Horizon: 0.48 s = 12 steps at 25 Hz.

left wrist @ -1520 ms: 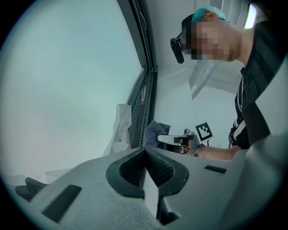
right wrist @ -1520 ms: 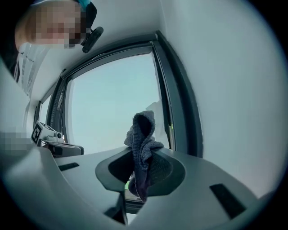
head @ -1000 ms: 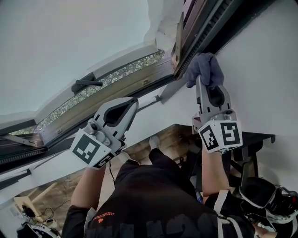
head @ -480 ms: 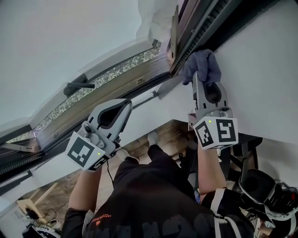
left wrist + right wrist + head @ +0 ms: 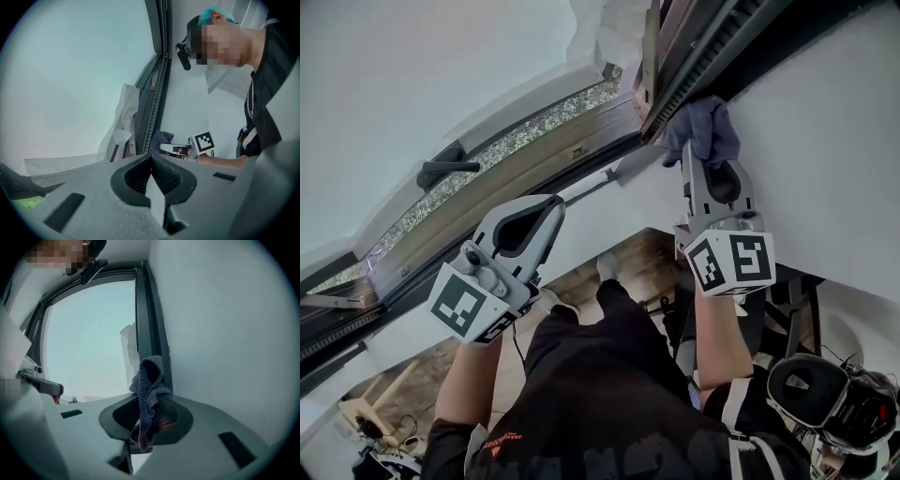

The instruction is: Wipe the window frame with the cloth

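— Where is the cloth sitting?
— The blue-grey cloth is bunching against the dark window frame, right where the frame is meeting the white wall. The right tongs are pinching it. A tail of it is hanging down between their clamped tips, and the rest is bulging out past them onto the frame.

— And the other pair?
— The left tongs are hovering lower and off to the left, well apart from the cloth. Their tips are pressing together with nothing between them.

— How is the frame looking?
— It is running diagonally up the view, dark, with a ribbed strip along its inner edge. Just beside the cloth, a crumpled white plastic sheet is hanging off it.

— What is lying beyond that?
— A brown sash is stretching away to the left, carrying a black handle and a speckled strip along its upper edge. Pale sky is filling the glass. Far below, a wooden floor is showing past the person's dark clothes.
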Each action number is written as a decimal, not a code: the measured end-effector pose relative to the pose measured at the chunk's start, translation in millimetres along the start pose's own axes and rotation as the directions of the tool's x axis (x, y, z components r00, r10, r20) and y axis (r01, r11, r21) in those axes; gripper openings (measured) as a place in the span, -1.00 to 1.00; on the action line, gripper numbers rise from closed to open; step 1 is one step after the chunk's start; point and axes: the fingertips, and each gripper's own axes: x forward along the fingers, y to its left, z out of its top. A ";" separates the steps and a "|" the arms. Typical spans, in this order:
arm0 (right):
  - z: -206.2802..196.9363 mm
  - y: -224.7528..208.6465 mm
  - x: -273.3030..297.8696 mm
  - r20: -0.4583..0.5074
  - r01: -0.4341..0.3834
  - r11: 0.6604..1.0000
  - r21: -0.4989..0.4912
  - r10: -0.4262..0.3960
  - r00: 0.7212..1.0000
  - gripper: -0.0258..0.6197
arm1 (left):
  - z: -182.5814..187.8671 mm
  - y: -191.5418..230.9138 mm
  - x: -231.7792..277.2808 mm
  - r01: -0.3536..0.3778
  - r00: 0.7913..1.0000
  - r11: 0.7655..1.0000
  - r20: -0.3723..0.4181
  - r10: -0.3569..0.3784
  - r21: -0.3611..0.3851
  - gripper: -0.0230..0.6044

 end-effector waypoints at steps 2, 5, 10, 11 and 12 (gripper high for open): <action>-4.7 -0.3 2.7 -0.006 -0.001 1.000 0.000 0.001 1.000 -0.75 | -3.3 1.3 1.7 0.001 1.000 1.000 -0.004 -0.001 -0.005 -0.86; -12.3 -2.0 4.0 -0.018 -0.002 1.000 0.002 0.002 1.000 -0.75 | -8.7 0.6 3.9 0.003 1.000 1.000 -0.011 -0.003 -0.014 -0.86; -26.7 -0.2 8.1 -0.038 -0.002 1.000 0.008 0.002 0.999 -0.75 | -17.7 3.5 3.7 0.005 1.000 1.000 -0.020 -0.005 -0.027 -0.86; -30.6 -0.3 8.5 -0.044 -0.002 1.000 0.011 0.002 0.999 -0.75 | -20.1 3.7 3.7 0.005 1.000 1.000 -0.024 -0.005 -0.031 -0.86; -34.7 -0.6 8.8 -0.051 -0.001 1.000 0.014 0.002 0.999 -0.75 | -22.6 3.6 4.0 0.005 1.000 0.999 -0.027 -0.006 -0.034 -0.86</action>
